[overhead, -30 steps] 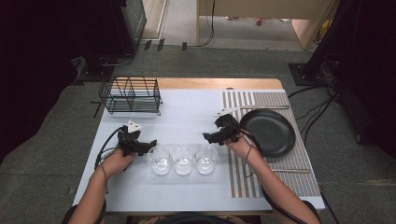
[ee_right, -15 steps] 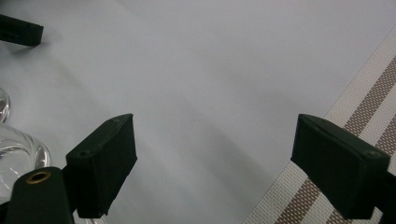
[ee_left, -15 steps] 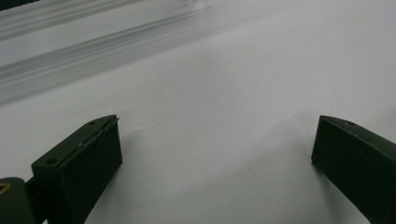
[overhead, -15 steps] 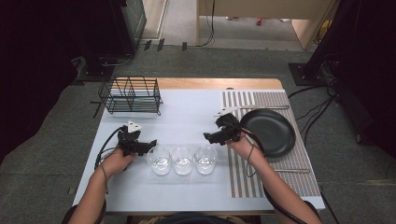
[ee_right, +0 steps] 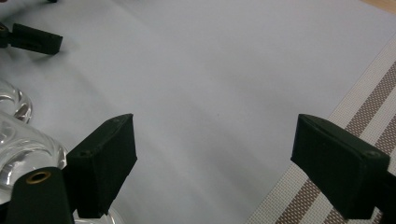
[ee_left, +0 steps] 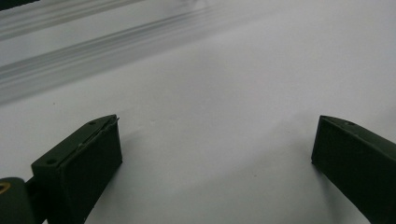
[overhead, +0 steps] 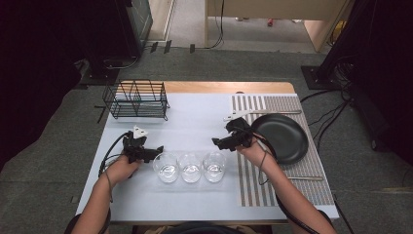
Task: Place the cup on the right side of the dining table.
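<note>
Presently: three clear glasses [overhead: 191, 167] in a row on the pale table [overhead: 195, 122], between both hands. Left gripper [overhead: 157, 151], jaws apart, empty, just beside the leftmost glass. Right gripper [overhead: 216, 143], jaws apart, empty, just above the rightmost glass [ee_right: 18, 144], beside a striped placemat [overhead: 272, 105] bearing a black plate [overhead: 282, 136].

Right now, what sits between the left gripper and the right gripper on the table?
In the high view, three clear glasses stand in a row between the left gripper and the right gripper.
</note>
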`<state>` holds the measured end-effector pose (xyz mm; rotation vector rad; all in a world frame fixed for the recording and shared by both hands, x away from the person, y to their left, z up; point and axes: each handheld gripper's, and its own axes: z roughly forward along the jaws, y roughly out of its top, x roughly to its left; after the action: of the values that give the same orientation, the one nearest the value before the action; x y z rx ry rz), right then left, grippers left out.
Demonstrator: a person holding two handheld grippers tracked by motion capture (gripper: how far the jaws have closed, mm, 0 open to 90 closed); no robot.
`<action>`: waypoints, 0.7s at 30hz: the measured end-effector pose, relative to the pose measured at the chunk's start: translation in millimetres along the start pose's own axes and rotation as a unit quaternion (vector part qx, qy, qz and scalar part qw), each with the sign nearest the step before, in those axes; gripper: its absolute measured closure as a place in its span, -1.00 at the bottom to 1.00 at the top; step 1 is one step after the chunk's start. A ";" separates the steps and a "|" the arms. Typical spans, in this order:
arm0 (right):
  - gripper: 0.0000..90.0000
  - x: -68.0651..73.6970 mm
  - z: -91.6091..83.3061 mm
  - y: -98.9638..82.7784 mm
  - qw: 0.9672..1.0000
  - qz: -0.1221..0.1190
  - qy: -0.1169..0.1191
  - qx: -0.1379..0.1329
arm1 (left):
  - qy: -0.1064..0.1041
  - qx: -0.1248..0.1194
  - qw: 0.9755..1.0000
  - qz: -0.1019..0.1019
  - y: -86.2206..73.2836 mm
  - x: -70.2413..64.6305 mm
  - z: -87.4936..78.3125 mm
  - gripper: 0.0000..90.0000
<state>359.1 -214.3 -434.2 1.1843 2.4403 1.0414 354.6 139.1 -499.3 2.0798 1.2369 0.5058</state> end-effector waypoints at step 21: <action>-0.69 14.7 -11.5 4.9 0.999 -0.021 0.024 -0.004 | -0.001 0.000 1.000 0.000 0.0 0.2 0.0 -0.97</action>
<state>346.9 -206.8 -421.2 1.1123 2.4847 1.0780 354.7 139.3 -499.2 2.0798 1.2358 0.5045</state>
